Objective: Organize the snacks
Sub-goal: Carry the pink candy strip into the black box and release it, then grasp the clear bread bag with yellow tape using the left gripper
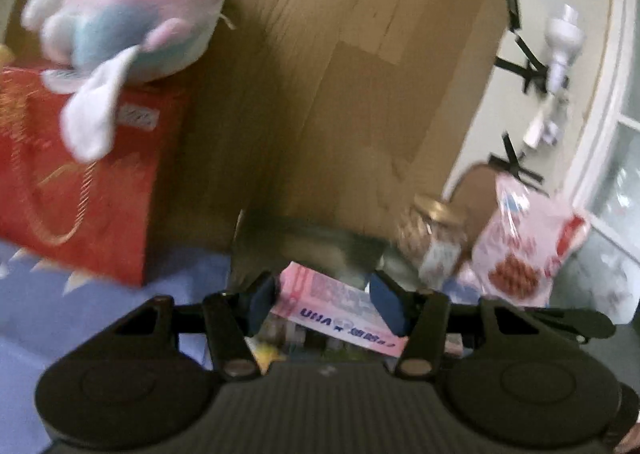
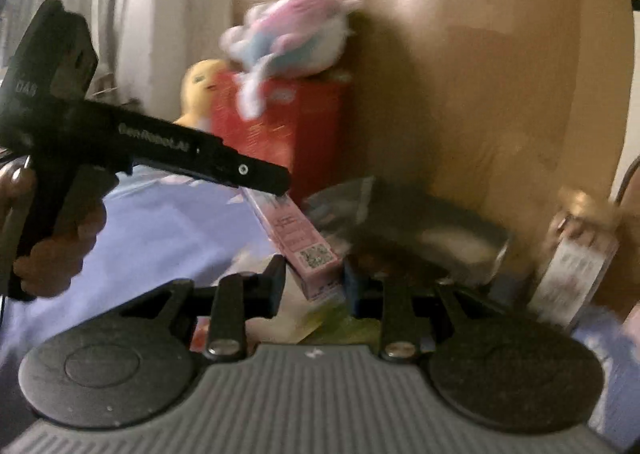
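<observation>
Snacks at the foot of the cardboard

A long pink box (image 1: 340,310) lies flat on the blue cloth. To its right stand a gold-lidded jar (image 1: 434,242) and a pink-and-red bag (image 1: 524,242), which leans upright.

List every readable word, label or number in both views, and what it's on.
"UHA", upside down: pink box between the left gripper fingers.
"GenRobot.AI": left gripper body, right wrist view.
"048", uncertain: same gripper's rear.
QR code and print on pink box end: unreadable.
Red box label: blurred.
</observation>
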A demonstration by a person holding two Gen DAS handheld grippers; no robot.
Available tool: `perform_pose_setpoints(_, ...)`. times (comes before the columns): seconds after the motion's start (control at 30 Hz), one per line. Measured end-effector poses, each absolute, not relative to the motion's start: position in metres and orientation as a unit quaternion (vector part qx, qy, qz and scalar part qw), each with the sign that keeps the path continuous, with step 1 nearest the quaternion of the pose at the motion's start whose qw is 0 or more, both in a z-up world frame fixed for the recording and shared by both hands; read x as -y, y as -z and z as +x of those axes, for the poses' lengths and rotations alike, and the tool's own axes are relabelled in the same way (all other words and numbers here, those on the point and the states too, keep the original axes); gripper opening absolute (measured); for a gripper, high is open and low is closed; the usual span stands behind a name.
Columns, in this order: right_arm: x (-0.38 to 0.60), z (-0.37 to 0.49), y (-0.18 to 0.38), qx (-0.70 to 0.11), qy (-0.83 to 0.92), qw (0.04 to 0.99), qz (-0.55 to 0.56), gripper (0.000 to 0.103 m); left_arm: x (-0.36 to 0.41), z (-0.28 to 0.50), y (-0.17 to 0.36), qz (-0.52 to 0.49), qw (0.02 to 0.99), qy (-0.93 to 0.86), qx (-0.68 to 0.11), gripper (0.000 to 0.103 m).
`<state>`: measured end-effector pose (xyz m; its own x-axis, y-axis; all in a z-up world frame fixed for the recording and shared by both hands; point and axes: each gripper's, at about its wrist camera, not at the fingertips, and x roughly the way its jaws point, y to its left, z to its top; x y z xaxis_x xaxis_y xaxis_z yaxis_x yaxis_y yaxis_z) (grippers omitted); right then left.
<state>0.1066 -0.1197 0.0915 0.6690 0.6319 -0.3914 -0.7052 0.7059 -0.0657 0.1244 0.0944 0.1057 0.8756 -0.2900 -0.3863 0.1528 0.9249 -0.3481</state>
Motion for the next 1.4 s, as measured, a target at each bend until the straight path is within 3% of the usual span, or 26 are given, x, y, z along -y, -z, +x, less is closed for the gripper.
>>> perform_pose_setpoints(0.37, 0.119, 0.208, -0.077, -0.234, -0.330, 0.910, -0.089, 0.033, -0.081, 0.227, -0.070, -0.170, 0.944, 0.112, -0.260, 0.052)
perform_pose_setpoints(0.4, 0.118, 0.211, -0.075, -0.234, -0.325, 0.912, -0.089, 0.034, -0.078, 0.228, -0.068, -0.164, 0.945, 0.110, -0.260, 0.057)
perform_pose_setpoints(0.53, 0.127, 0.209, -0.076, -0.232, -0.300, 0.924, -0.056, 0.046, -0.069, 0.220, -0.073, -0.139, 0.953, 0.106, -0.249, 0.064)
perform_pose_setpoints(0.67, 0.147, 0.189, -0.084, -0.219, -0.301, 0.928, -0.011, 0.046, -0.079, 0.183, -0.084, -0.155, 0.953, 0.122, -0.229, 0.066)
perform_pose_setpoints(0.7, 0.153, 0.177, -0.085, -0.216, -0.307, 0.927, 0.000, 0.046, -0.082, 0.171, -0.085, -0.157, 0.954, 0.124, -0.225, 0.073)
perform_pose_setpoints(0.73, 0.157, 0.168, -0.085, -0.218, -0.314, 0.924, 0.010, 0.046, -0.088, 0.154, -0.086, -0.162, 0.954, 0.125, -0.221, 0.086)
perform_pose_setpoints(0.77, 0.160, 0.159, -0.083, -0.223, -0.324, 0.919, 0.019, 0.047, -0.096, 0.136, -0.083, -0.168, 0.954, 0.125, -0.217, 0.090)
perform_pose_setpoints(0.9, 0.158, 0.126, -0.067, -0.276, -0.372, 0.885, 0.042, 0.049, -0.125, 0.074, -0.067, -0.169, 0.953, 0.082, -0.238, 0.088)
perform_pose_setpoints(1.03, 0.130, 0.094, -0.054, -0.287, -0.412, 0.865, -0.006, 0.049, -0.152, 0.024, -0.045, -0.179, 0.945, 0.035, -0.273, 0.086)
perform_pose_setpoints(1.17, 0.089, 0.083, -0.046, -0.291, -0.421, 0.857, -0.057, 0.064, -0.160, -0.006, -0.034, -0.187, 0.941, 0.025, -0.281, 0.084)
perform_pose_setpoints(1.27, 0.072, 0.087, -0.044, -0.281, -0.395, 0.872, -0.076, 0.067, -0.165, -0.018, -0.035, -0.207, 0.940, 0.025, -0.271, 0.084)
perform_pose_setpoints(1.4, 0.081, 0.113, -0.045, -0.295, -0.373, 0.879, -0.015, 0.082, -0.171, -0.007, -0.040, -0.238, 0.934, 0.045, -0.263, 0.084)
